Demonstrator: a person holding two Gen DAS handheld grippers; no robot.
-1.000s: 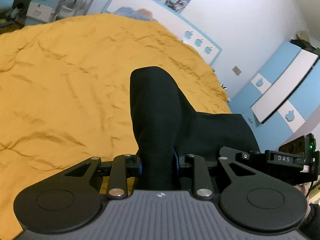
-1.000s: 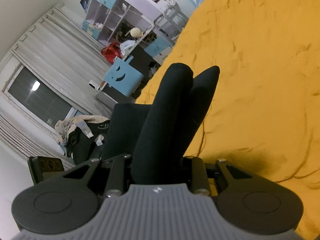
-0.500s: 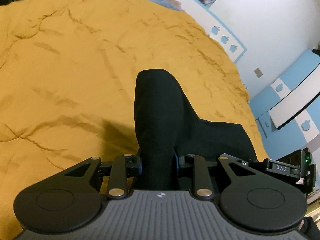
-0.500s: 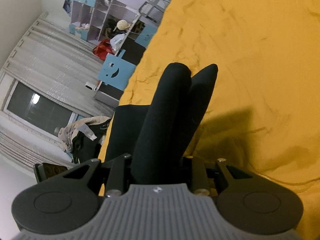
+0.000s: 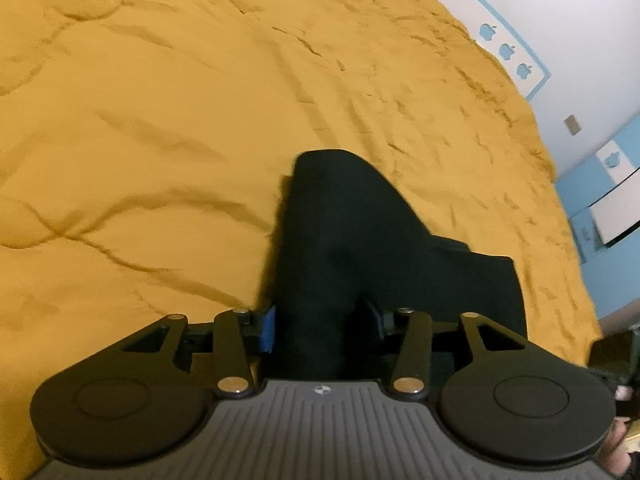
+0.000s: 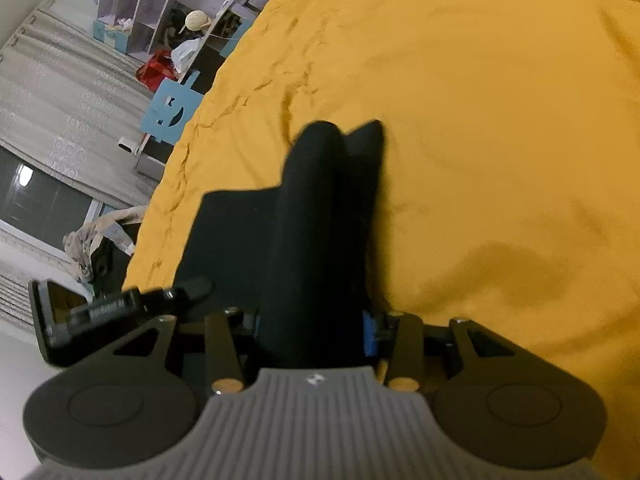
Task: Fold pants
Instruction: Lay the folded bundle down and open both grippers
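Left gripper (image 5: 320,320): closed on a bunched fold of the black pants (image 5: 336,240), cloth filling the gap between the blue pads (image 5: 267,330). Right gripper (image 6: 310,328): likewise closed on a thick doubled roll of the same pants (image 6: 316,220), held above the yellow bedspread (image 6: 500,120).

Better to keep both grips level and equally tight, to lower the held edge together, and to lay it flat before opening, so no crease gets trapped.

Much free bedspread (image 5: 160,120) ahead and to the left; bed edge near on the far right beside the blue cabinet (image 5: 592,232), and close to the curtains (image 6: 60,128) in the right view.
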